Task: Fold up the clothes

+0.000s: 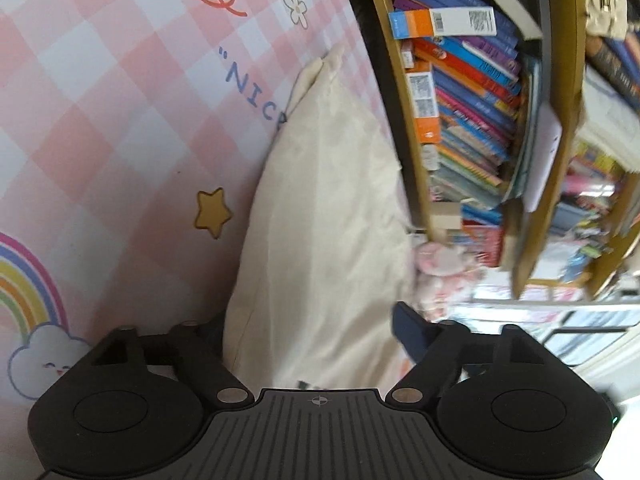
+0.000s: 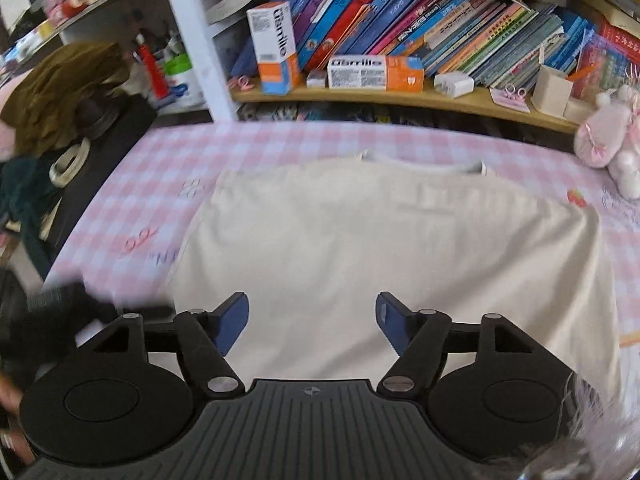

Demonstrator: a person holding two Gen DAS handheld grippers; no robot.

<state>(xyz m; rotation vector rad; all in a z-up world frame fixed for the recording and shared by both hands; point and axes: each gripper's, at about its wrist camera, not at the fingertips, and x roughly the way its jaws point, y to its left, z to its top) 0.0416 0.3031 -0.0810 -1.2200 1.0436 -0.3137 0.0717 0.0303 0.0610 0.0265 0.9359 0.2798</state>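
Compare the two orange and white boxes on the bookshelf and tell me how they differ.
The taller orange and white box stands upright on end; the other orange and white box lies flat on its long side. The upright one leans against the books; the flat one sits in front of them. Both carry the same printed label and rest on the wooden shelf.

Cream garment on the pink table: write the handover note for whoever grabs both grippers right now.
Right gripper: open, empty, poised over the near part of the cream garment.
Left gripper: open around a raised part of the same garment; its left finger is hidden behind the cloth, and the jaws have not closed on it.
Garment: spread on the pink checked table cover, neckline toward the bookshelf, pink plush toy at the far right corner.
Done: laid out mostly flat; I cannot tell whether any fold is made.
Left: grip the edges and fold.
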